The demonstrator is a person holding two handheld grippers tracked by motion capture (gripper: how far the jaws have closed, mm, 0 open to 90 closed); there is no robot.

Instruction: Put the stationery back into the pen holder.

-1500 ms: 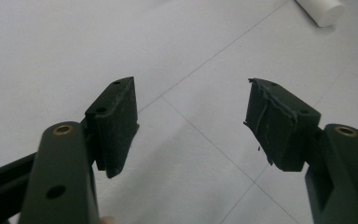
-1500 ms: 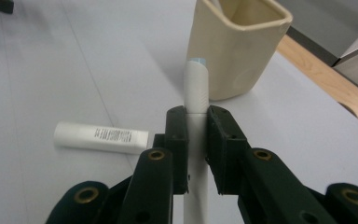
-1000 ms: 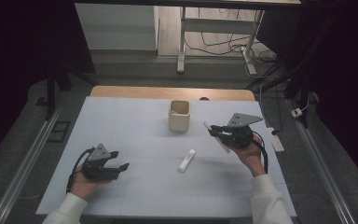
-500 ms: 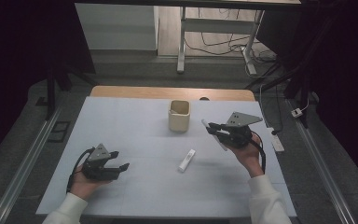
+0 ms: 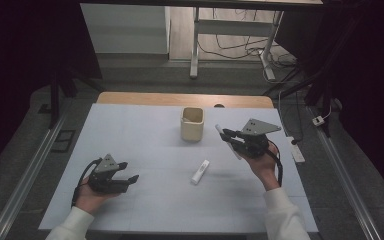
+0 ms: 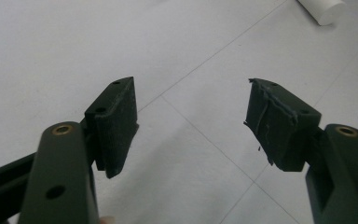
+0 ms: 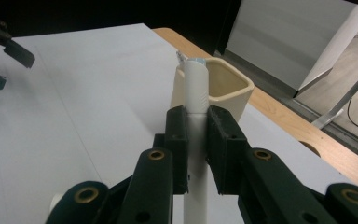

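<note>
Over the far right of the bench (image 5: 145, 125), the right tongs (image 5: 231, 137) are clenched on a white marker (image 7: 196, 88), its tip raised just beside the rim of the cream cup (image 5: 192, 123). A second white marker (image 5: 200, 171) lies flat near the middle of the bench, well apart from both hands. The left tongs (image 5: 127, 171) rest low at the near left, released, nothing between them. My worry is the angle: the held marker sits tilted, so if it lets go before the tip is past the rim, it could strike the edge and roll off, or nudge the light cup over.
</note>
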